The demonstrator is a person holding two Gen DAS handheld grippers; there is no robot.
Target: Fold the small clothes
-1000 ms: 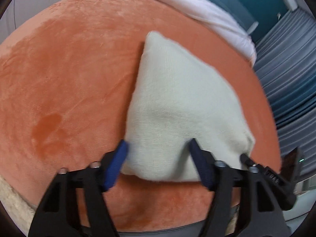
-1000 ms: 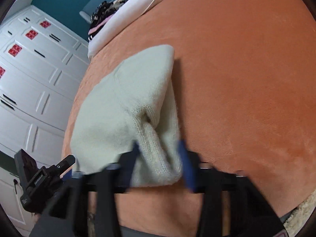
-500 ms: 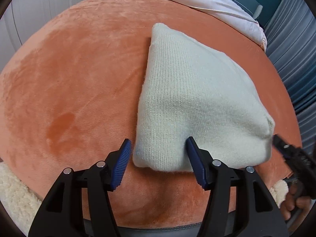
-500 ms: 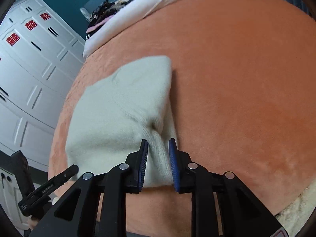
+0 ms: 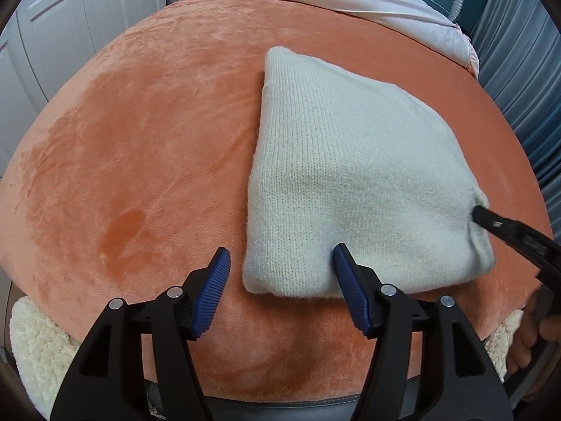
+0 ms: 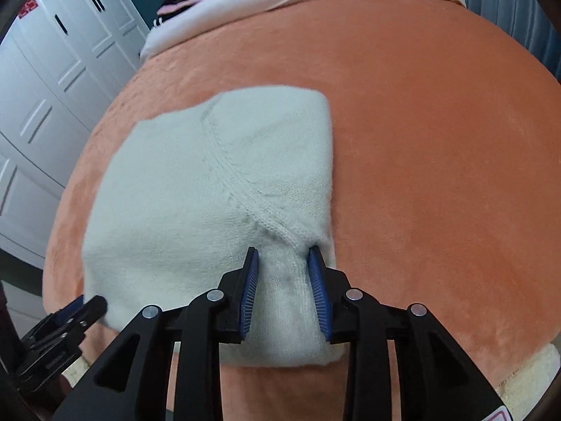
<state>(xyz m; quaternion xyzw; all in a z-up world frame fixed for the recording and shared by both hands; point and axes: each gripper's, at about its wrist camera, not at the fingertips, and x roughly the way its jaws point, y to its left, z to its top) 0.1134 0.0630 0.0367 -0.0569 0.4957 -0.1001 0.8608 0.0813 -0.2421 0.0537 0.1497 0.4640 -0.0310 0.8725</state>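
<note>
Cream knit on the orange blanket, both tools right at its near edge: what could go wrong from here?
1. The right tool straddles a ridge of the cream knit, with its jaws parted. Pulling back could catch the fuzzy fabric and drag the fold open.
2. The left tool is open with the near corner between its pads; a nudge may skew the corner.
3. The plush orange blanket might let the bundle shift.

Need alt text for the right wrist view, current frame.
A folded cream knit garment lies on an orange plush blanket, with the right gripper over its near edge, jaws apart and a ridge of knit between them. The left gripper shows at lower left; white wardrobe doors stand behind.
</note>
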